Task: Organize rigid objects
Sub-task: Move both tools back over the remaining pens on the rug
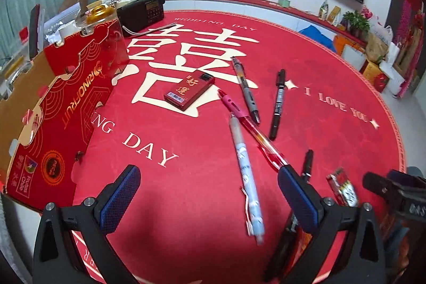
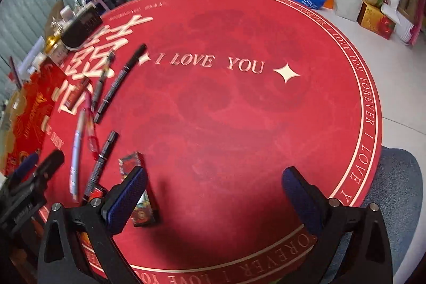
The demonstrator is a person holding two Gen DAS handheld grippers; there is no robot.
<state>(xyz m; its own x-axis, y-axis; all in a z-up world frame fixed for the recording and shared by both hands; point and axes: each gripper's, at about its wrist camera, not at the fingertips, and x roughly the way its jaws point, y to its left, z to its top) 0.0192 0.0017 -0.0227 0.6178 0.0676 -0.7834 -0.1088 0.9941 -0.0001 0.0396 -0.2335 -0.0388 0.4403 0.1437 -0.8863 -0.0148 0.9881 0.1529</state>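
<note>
The left gripper [image 1: 209, 186] hangs over the red mat [image 1: 202, 151], its blue pads [image 1: 121, 197] spread wide with nothing between them but mat and the tail of the white pen [image 1: 246, 169]. At the far left stands one red fruit box [image 1: 69, 108], open-topped, its wall upright at the mat's edge. Behind it sits one black radio [image 1: 141, 11]. On the mat right of the box lies one small red pack [image 1: 189, 92], flat on the large white character.

Right of the pack lie the pens, six counted: a pink pen [image 1: 253, 128] crossing over the white one, a grey pen [image 1: 245, 88] touching the pink one's upper end, a black marker [image 1: 277, 103] just beside, and a shorter black pen [image 1: 307, 163] nearer the camera. A sixth, dark, is partly hidden behind the left gripper's right finger.

A glossy packet [image 1: 343, 188] lies right of that. The right gripper [image 2: 214, 192] is likewise wide open and empty, its left pad [image 2: 127, 201] over the packet [image 2: 133, 161]; I cannot tell whether it touches.
</note>
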